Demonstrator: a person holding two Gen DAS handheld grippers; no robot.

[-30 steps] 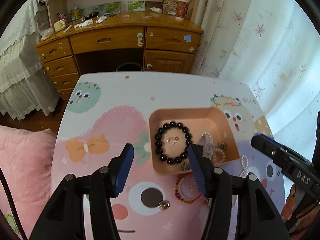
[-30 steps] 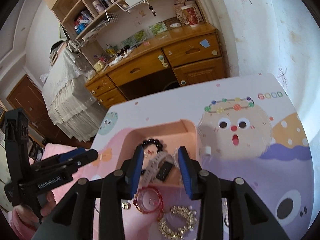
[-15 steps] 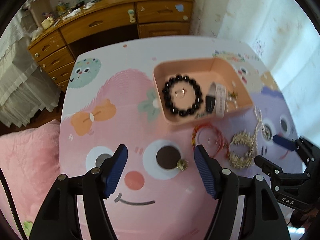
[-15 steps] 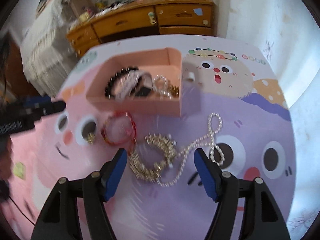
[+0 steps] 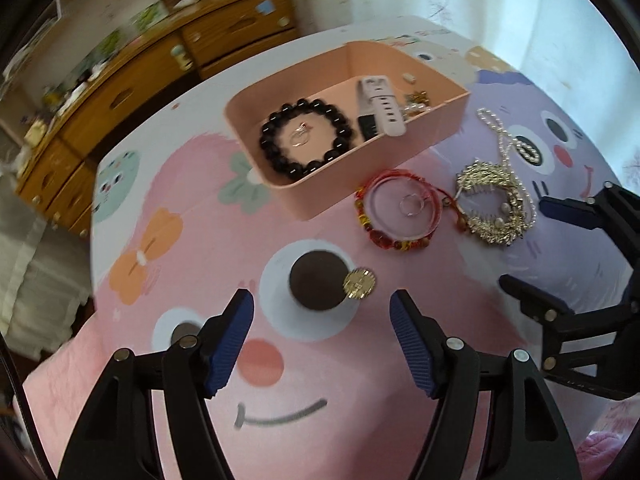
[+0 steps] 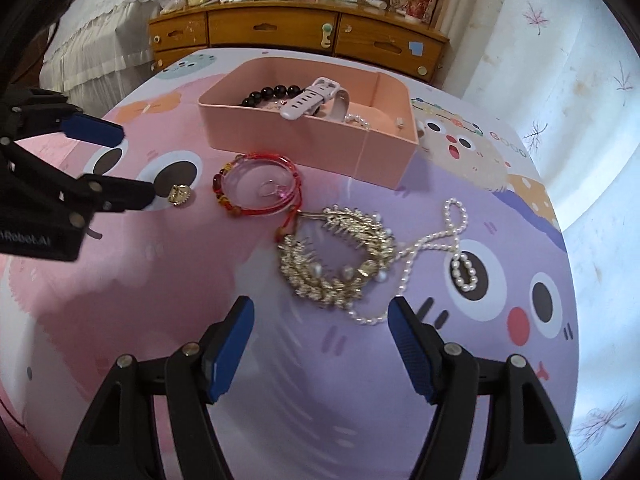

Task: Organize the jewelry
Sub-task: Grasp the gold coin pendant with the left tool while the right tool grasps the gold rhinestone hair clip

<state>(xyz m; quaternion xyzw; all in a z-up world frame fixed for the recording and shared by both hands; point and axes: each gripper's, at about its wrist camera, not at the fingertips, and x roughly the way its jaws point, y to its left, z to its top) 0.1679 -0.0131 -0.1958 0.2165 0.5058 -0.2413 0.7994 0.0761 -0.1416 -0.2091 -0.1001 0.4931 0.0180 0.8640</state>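
Observation:
A pink box (image 5: 432,138) (image 6: 320,148) on the cartoon table mat holds a black bead bracelet (image 5: 306,140), a pale watch (image 5: 380,106) (image 6: 312,98) and small pieces. In front of it lie a red bracelet (image 5: 400,210) (image 6: 258,184) with a ring inside, a gold spiky piece (image 5: 494,208) (image 6: 340,256), a pearl necklace (image 5: 508,140) (image 6: 440,240) and a gold ring (image 5: 359,283) (image 6: 179,195). My left gripper (image 5: 322,344) is open and empty just before the gold ring. My right gripper (image 6: 320,344) is open and empty just before the gold spiky piece.
A wooden desk with drawers (image 6: 300,32) stands beyond the table's far edge. A white curtain (image 6: 560,60) hangs on the right. A bed with a white frill (image 6: 92,40) is at the left. A pink cushion (image 5: 52,400) lies below the table's left edge.
Both grippers pulled back from the box toward the near side of the table and dropped lower. The right gripper let go of the watch, which now lies in the box, and opened wide.

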